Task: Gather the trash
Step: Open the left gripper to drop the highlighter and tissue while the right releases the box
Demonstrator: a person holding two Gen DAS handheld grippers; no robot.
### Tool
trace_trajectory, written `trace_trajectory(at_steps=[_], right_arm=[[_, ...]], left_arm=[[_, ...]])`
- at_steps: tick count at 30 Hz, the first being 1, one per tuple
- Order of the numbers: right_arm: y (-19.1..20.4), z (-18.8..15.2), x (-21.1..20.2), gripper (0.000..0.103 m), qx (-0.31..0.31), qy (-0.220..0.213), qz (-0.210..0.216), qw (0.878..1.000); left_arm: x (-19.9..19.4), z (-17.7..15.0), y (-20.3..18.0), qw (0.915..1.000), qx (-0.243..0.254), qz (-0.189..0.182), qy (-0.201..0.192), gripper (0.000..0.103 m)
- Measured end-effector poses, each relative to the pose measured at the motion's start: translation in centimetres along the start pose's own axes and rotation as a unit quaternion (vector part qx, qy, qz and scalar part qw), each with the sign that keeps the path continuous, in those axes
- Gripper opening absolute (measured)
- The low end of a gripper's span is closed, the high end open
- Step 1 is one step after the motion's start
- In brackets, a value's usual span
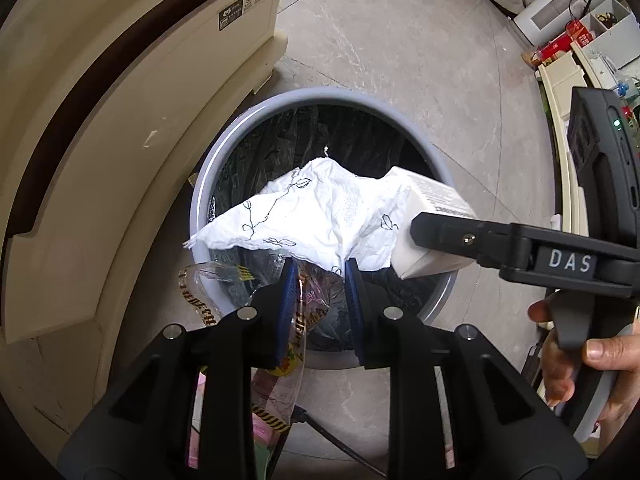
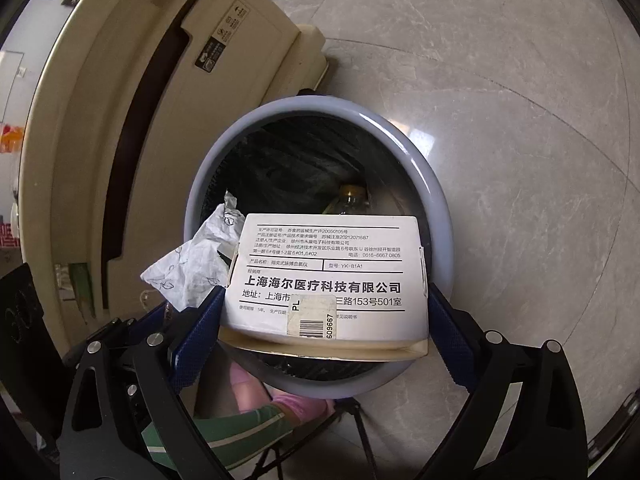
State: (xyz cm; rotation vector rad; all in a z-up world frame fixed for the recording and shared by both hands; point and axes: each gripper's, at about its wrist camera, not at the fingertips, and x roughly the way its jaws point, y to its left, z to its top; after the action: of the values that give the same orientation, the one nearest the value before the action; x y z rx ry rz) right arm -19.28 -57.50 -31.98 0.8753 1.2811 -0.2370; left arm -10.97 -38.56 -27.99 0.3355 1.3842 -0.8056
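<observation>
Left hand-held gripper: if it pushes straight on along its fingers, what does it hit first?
Probably the crumpled white tissue with a black leaf print, draped just past the left hand-held gripper over the mouth of the round grey trash bin. Beyond it lies the black bin liner. Depth is uncertain.

Setting: I read this as a lived-in home, not a lab or shop. Pale marble-look tiled floor [image 1: 400,60] under me. A cream plastic drawer cabinet [image 1: 100,120] stands just beside a grey round waste bin [image 1: 208,184] lined with a black bag. Far right in my left view: white open shelving [image 1: 580,28] crowded with red boxes and small household clutter, near what looks like upholstered furniture at the top edge
</observation>
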Motion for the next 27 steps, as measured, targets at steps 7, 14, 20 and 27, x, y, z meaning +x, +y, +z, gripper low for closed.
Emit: trace_trajectory(at_steps=[7,14,20,27], right_arm=[[0.2,0.0,-0.1,0.095,-0.002,-0.006,-0.001,1.0],[0.5,0.4,-0.6,0.095,-0.003,-0.008,0.001,1.0],[1.2,0.7,-1.2,0.095,-0.006,-0.016,0.003,1.0],[1.4,1.0,-1.4,0.095,0.0,-0.025,0.016,1.0]], left_arm=[[-0.2,0.4,-0.2,1.0,-0.003,-0.002,-0.007,0.03],[-1.1,0.6,0.2,0.9998,-0.003,0.0,-0.018,0.03],[-1.8,0.9,0.6,0.9995,-0.009,0.003,-0.029,0.035],[-2.2,0.9,0.8,0.9993,-0.014,0.004,-0.033,0.039]])
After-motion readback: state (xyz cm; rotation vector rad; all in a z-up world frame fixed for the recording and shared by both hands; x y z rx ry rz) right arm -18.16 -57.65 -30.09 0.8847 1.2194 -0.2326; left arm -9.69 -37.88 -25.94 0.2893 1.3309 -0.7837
